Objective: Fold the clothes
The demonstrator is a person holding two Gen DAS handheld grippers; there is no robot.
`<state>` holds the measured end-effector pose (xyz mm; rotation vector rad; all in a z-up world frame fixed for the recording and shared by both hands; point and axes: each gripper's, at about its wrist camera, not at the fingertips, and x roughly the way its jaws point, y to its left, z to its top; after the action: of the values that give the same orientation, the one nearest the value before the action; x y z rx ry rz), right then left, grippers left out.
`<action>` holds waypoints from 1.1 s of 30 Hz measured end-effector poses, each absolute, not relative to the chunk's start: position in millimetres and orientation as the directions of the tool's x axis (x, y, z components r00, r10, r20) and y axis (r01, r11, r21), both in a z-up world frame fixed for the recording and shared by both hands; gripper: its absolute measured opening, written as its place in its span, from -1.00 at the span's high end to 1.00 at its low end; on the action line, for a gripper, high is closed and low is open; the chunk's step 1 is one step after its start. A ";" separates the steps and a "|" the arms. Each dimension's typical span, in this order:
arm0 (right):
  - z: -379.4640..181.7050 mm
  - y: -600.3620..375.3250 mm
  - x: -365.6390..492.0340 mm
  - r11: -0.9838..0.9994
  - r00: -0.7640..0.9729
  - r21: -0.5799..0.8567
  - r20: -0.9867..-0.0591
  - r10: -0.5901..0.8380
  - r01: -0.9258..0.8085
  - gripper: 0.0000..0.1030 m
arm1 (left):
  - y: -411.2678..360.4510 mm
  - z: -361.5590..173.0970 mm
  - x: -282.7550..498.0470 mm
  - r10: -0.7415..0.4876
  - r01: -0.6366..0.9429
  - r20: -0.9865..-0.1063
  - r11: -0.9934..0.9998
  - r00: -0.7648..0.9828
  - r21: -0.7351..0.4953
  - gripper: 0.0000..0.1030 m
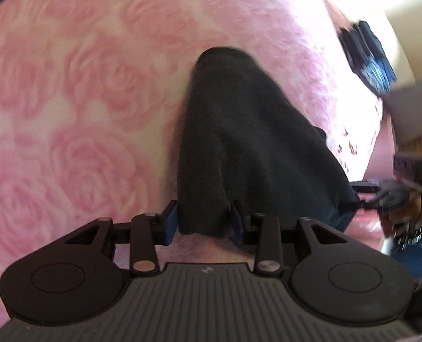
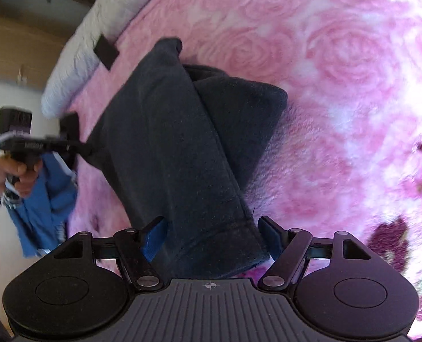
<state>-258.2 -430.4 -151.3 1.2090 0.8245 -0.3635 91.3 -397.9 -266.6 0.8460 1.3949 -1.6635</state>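
A dark navy fleece garment [image 1: 239,142] lies folded lengthwise on a pink rose-patterned blanket [image 1: 68,85]. My left gripper [image 1: 204,219] is shut on its near edge, with fabric filling the narrow gap between the blue pads. In the right wrist view the same garment [image 2: 168,142] runs up the frame, one flap folded over to the right. My right gripper [image 2: 212,233] stands wide open around its hemmed end, pads apart from the cloth. The left gripper [image 2: 82,146] shows at the left, pinching a corner, held by a hand [image 2: 14,173]. The blurred right gripper [image 1: 362,196] is at the garment's right edge.
The pink blanket [image 2: 339,57] covers the bed. A grey-white quilt [image 2: 77,42] lies along its far left edge with a small black patch [image 2: 105,48] on it. Blue cloth [image 2: 40,213] hangs off the bed's side. A dark folded pile [image 1: 367,54] sits at the far right.
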 end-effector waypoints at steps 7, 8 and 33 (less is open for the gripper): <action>-129.3 -443.0 -259.4 0.299 0.694 0.709 -0.698 0.174 0.638 0.41 | -435.4 -239.2 45.2 -0.200 0.882 -0.882 -0.311 -0.426 -0.355 0.20; -121.1 -443.8 -253.7 0.317 0.689 0.702 -0.704 0.173 0.638 0.43 | -439.2 -235.9 36.8 -0.210 0.875 -0.880 -0.344 -0.426 -0.341 0.17; -137.8 -502.2 -250.0 0.157 0.757 0.759 -0.647 0.085 0.631 -0.27 | -448.7 -297.9 -6.6 -0.147 0.868 -0.908 -0.387 -0.391 -0.312 -0.09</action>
<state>-250.0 -502.2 -137.8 1.3778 0.6434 -0.4314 -6.6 -448.7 -297.9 1.0945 1.1015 -1.8542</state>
